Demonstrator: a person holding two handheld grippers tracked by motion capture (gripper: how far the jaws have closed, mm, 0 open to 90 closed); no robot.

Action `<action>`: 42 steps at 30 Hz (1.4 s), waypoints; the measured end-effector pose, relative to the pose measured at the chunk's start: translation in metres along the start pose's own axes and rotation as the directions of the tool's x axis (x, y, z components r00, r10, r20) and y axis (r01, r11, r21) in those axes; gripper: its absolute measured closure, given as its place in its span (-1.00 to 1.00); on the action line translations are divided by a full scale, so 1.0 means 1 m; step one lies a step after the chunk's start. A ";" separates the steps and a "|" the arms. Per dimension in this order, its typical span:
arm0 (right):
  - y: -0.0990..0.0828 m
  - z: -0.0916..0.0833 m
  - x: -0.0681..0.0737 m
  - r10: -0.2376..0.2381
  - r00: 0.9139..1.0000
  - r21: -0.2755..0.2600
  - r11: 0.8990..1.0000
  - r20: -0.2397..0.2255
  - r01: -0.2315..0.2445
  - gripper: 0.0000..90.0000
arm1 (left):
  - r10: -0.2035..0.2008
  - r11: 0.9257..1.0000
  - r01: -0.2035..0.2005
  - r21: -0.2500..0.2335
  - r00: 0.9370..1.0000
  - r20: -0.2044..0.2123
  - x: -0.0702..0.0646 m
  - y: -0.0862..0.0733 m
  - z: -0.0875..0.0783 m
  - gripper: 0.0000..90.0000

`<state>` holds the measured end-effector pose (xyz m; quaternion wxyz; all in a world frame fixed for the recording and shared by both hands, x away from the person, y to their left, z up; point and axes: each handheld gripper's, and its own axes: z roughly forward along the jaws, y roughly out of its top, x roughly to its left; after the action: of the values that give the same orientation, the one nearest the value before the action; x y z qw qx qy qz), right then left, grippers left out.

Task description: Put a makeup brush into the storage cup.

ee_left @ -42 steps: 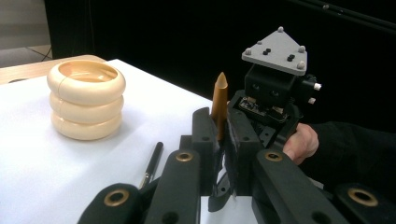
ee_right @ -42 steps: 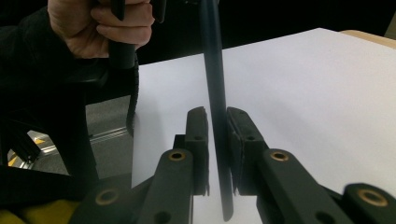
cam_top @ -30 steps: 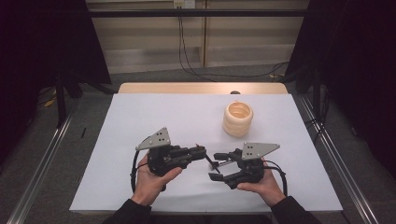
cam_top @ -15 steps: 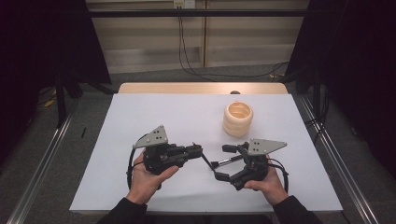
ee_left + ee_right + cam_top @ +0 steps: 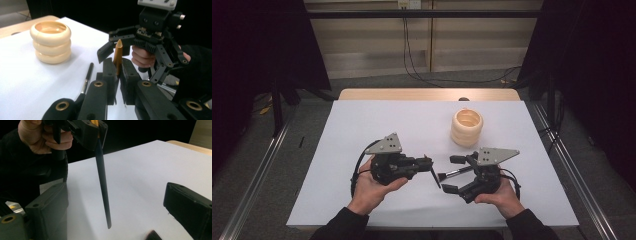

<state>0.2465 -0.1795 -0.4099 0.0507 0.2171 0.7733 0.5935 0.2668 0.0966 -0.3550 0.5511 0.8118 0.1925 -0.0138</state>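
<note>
- In the high view, the left gripper [image 5: 428, 162] had its fingers pressed together on a thin stick [image 5: 435, 176].
- The stick hung down from those fingers, and its low end was just beside the right gripper [image 5: 451, 175].
- The right gripper's fingers were spread wide. They had just been opening, then came in a little.
- A brush [image 5: 462, 171] lay between the spread fingers, and they did not pinch it.
- A stack of pale rings [image 5: 467, 127] stood on the white surface [image 5: 362, 125], past the right fingers and apart from them.
- In the left gripper view, the left gripper [image 5: 117, 61] pinched the stick [image 5: 118, 50] between its two black fingers.
- The stick's gold, pointed end poked up above the fingers.
- The right gripper [image 5: 111, 42] was just behind that gold end, with its fingers apart, and a hand [image 5: 142, 56] held it.
- The brush [image 5: 87, 77] lay on the surface [image 5: 25, 82], just to the left of the pinching fingers.
- The rings [image 5: 51, 41] stood farther off, to the left of the fingers.
- In the right gripper view, the right gripper [image 5: 115, 192] had its fingers far apart.
- The stick [image 5: 102, 185] hung between them, black and long, and touched neither finger.
- The left gripper [image 5: 87, 130] held the stick's top, up above the spread fingers.
- The blurry brush [image 5: 152, 235] showed low down, closer to the finger on the right of this view.
</note>
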 end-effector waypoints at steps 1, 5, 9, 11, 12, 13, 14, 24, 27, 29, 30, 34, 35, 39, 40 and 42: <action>0.000 0.000 0.000 -0.001 1.000 0.002 1.000 -0.006 0.001 -0.85 | 0.006 1.000 -0.006 0.011 1.000 0.002 0.000 0.001 0.001 0.86; 0.001 0.001 0.001 -0.014 1.000 0.020 1.000 -0.015 0.014 -0.74 | 0.024 0.999 -0.024 0.033 1.000 0.013 -0.003 0.004 0.005 0.86; 0.002 0.002 0.001 -0.019 0.999 0.030 0.999 -0.037 0.020 -0.58 | 0.023 0.999 -0.024 0.040 0.999 0.030 -0.006 0.006 0.011 0.86; 0.002 0.002 0.002 -0.025 0.998 0.033 0.999 -0.049 0.026 -0.48 | 0.021 0.999 -0.023 0.040 0.999 0.032 -0.006 0.006 0.012 0.86; 0.003 0.002 0.002 -0.028 0.998 0.035 0.999 -0.052 0.030 -0.45 | 0.022 0.999 -0.023 0.040 0.999 0.034 -0.006 0.006 0.013 0.86; 0.003 0.002 0.002 -0.029 0.998 0.035 0.999 -0.054 0.031 -0.41 | 0.017 0.999 -0.019 0.039 0.999 0.038 -0.006 0.005 0.014 0.86; 0.003 0.002 0.002 -0.030 0.998 0.038 0.999 -0.060 0.033 -0.33 | 0.017 0.999 -0.019 0.041 0.999 0.038 -0.007 0.005 0.015 0.86; 0.004 0.006 0.004 -0.042 0.992 0.062 0.997 -0.121 0.050 0.43 | 0.005 0.999 -0.007 0.037 0.999 0.050 -0.008 0.001 0.021 0.86; 0.005 0.006 0.004 -0.045 0.992 0.061 0.997 -0.118 0.053 0.53 | 0.005 0.999 -0.006 0.037 0.999 0.051 -0.008 0.001 0.021 0.86; 0.005 0.006 0.003 -0.045 0.992 0.060 0.997 -0.118 0.052 0.59 | 0.004 0.999 -0.006 0.035 0.999 0.052 -0.008 0.001 0.022 0.86; 0.004 0.006 0.004 -0.050 0.992 0.062 0.996 -0.118 0.057 0.62 | 0.005 0.999 -0.007 0.035 0.999 0.051 -0.008 0.001 0.022 0.86; 0.004 0.006 0.003 -0.048 0.992 0.060 0.997 -0.117 0.055 0.78 | 0.002 1.000 -0.003 0.031 0.998 0.059 -0.008 0.000 0.022 0.86; 0.004 0.005 0.002 -0.046 0.992 0.062 0.997 -0.118 0.054 0.83 | 0.003 0.999 -0.004 0.033 0.998 0.058 -0.008 0.000 0.022 0.86; 0.003 0.006 0.002 -0.053 0.992 0.066 0.996 -0.112 0.060 0.85 | -0.007 1.000 0.006 0.025 0.998 0.060 -0.007 -0.002 0.023 0.86; 0.003 0.006 0.002 -0.054 0.992 0.065 0.996 -0.114 0.062 0.85 | -0.009 1.000 0.007 0.024 0.998 0.058 -0.007 -0.002 0.023 0.86; 0.003 0.006 0.002 -0.058 0.992 0.067 0.996 -0.112 0.066 0.85 | -0.006 1.000 0.004 0.030 0.999 0.054 -0.007 -0.002 0.023 0.86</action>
<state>0.2476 -0.1728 -0.4085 0.0189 0.1616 0.8017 0.5752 0.2641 0.0744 -0.3644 0.5437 0.8189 0.1793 -0.0399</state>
